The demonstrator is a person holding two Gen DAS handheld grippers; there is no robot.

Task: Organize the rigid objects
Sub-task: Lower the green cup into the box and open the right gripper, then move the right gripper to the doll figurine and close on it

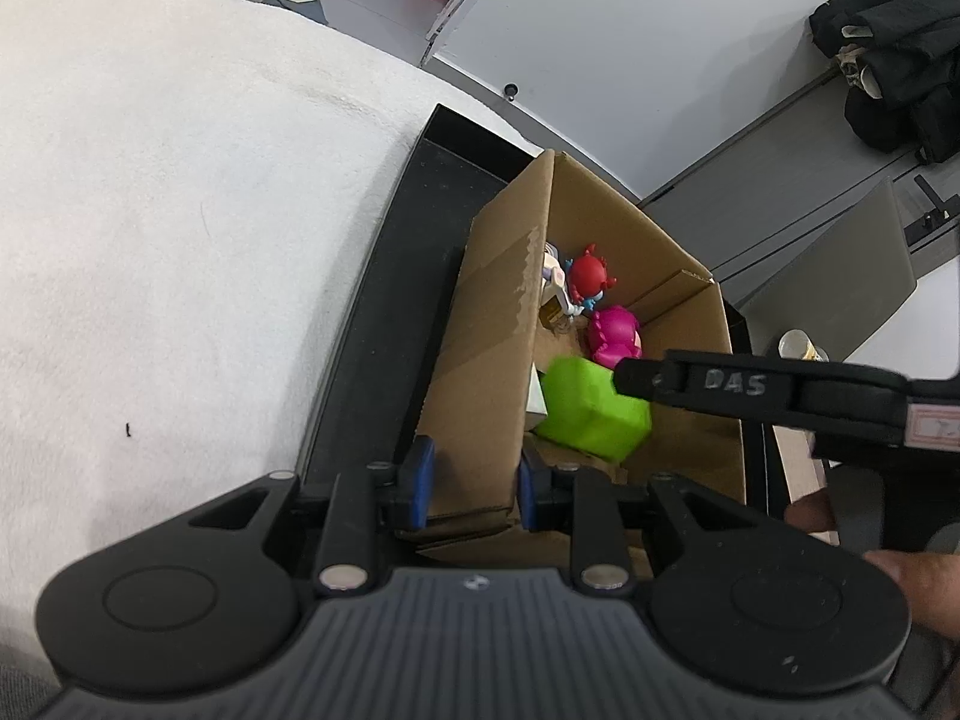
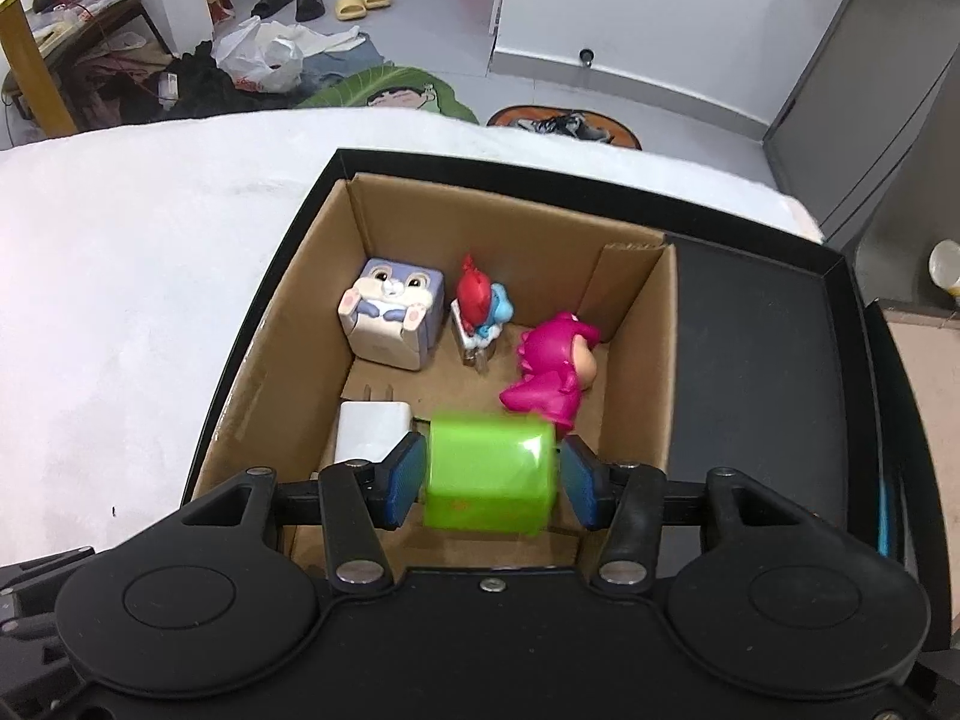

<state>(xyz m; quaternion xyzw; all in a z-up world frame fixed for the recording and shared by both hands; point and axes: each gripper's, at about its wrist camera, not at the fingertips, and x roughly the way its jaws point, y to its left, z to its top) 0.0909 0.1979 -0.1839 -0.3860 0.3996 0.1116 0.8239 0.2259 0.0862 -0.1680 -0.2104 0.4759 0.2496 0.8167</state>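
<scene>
The right tongs (image 2: 491,474) sit just inside the cardboard box (image 2: 636,324) with a green block (image 2: 489,474) between their blue pads (image 2: 403,477). One pad looks to be touching the block's left side. On the right side there seems to be a thin gap, and the block is blurry, so I cannot tell if it is pinched or just let go. The left tongs (image 1: 471,489) are pressed together on the near wall of the box, with one blue pad on each side of it, and that keeps the box from sliding. The box sits in a black tray (image 2: 756,324) on a white blanket (image 2: 120,276). The green block looks like smooth, shiny plastic. I think it is hard and light, and it could slip because it is so smooth. The best place to hold it is on its two flat ends, which is where the pads are now. In the box there is also a bunny cube (image 2: 393,315), a red and blue toy (image 2: 480,306), a pink dinosaur toy (image 2: 555,369) and a white plug (image 2: 372,429). They all look hard too, so the block can bump them without hurting them.
</scene>
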